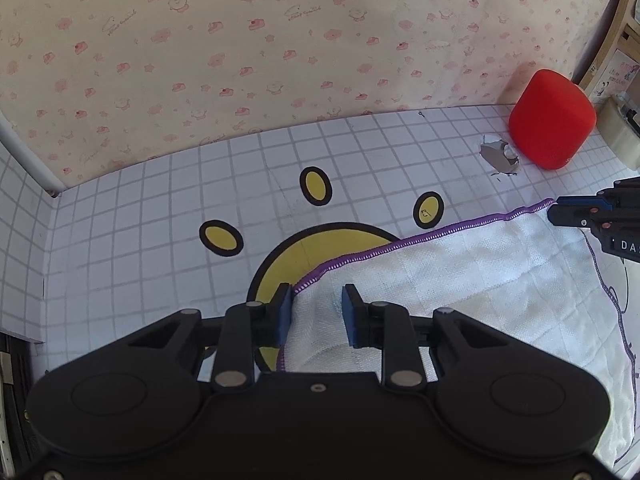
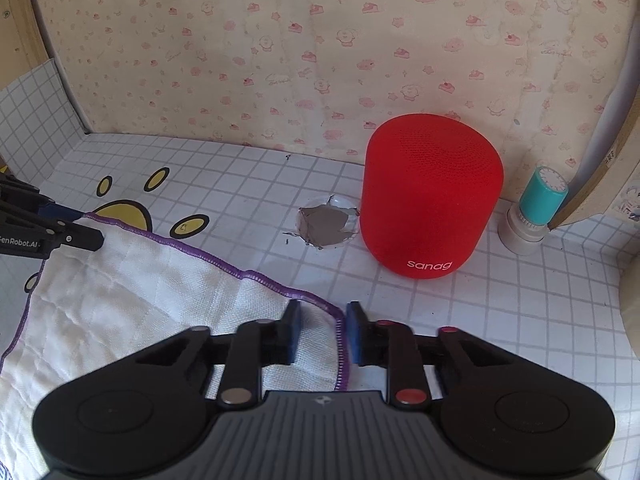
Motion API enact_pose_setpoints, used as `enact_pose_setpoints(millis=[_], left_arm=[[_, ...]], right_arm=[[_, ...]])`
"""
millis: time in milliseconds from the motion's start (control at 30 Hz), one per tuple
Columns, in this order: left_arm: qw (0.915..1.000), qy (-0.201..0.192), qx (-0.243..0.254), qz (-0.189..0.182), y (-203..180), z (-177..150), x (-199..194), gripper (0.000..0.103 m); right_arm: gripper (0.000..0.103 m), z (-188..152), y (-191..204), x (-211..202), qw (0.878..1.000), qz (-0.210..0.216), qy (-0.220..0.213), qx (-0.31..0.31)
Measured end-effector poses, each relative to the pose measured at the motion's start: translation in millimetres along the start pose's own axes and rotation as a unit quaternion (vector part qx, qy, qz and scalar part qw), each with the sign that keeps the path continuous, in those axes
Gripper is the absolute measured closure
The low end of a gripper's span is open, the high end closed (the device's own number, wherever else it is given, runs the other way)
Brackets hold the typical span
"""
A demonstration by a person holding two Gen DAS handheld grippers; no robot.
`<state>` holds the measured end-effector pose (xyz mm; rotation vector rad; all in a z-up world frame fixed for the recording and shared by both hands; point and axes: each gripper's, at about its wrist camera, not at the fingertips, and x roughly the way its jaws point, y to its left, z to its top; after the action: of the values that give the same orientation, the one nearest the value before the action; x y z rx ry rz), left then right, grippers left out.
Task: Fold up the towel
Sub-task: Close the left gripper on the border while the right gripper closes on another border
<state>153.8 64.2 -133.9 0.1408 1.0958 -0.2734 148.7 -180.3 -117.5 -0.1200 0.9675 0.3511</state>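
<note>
A white towel [image 1: 480,280] with purple stitched edging lies flat on the checked tabletop [image 1: 140,264], partly over a yellow paw print. My left gripper [image 1: 316,308] points down at the towel's far left corner, its blue pads pinching a raised fold of cloth. In the right wrist view the towel [image 2: 140,300] spreads to the left, and my right gripper [image 2: 324,328] is shut on its far right corner, the purple hem running between the pads. Each gripper shows in the other's view at the towel's opposite corner: the right gripper [image 1: 556,212] and the left gripper [image 2: 92,236].
A red speaker [image 2: 428,200] stands just beyond the right gripper, near the papered wall. A torn hole [image 2: 326,226] in the table cover lies beside it. A teal-capped white cylinder [image 2: 536,208] stands further right by a wooden frame. A low wall borders the table on the left.
</note>
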Motion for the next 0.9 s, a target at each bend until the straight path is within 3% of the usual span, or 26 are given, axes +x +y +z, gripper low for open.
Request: enact_pose_setpoints(millis=[67,133,233,900], left_arm=[[1.0,0.003,0.002,-0.004,-3,0,0,0.089],[1.0,0.004,0.006,-0.005,-6,1,0,0.092],[1.0,0.003,0.004,-0.007,-6,1,0,0.092],[0.9998,-0.013,0.009,0.014,-10,4,-10,0.099]], right_arm=[[0.094,0,2,0,1.0,-0.001,0.001,-0.006],[0.095,-1,4,1,1.0,-0.005,0.001,-0.011],[0.099,-1,4,1,1.0,-0.001,0.001,-0.006],[0.099,0,2,-1,1.0,0.009,-0.005,0.007]])
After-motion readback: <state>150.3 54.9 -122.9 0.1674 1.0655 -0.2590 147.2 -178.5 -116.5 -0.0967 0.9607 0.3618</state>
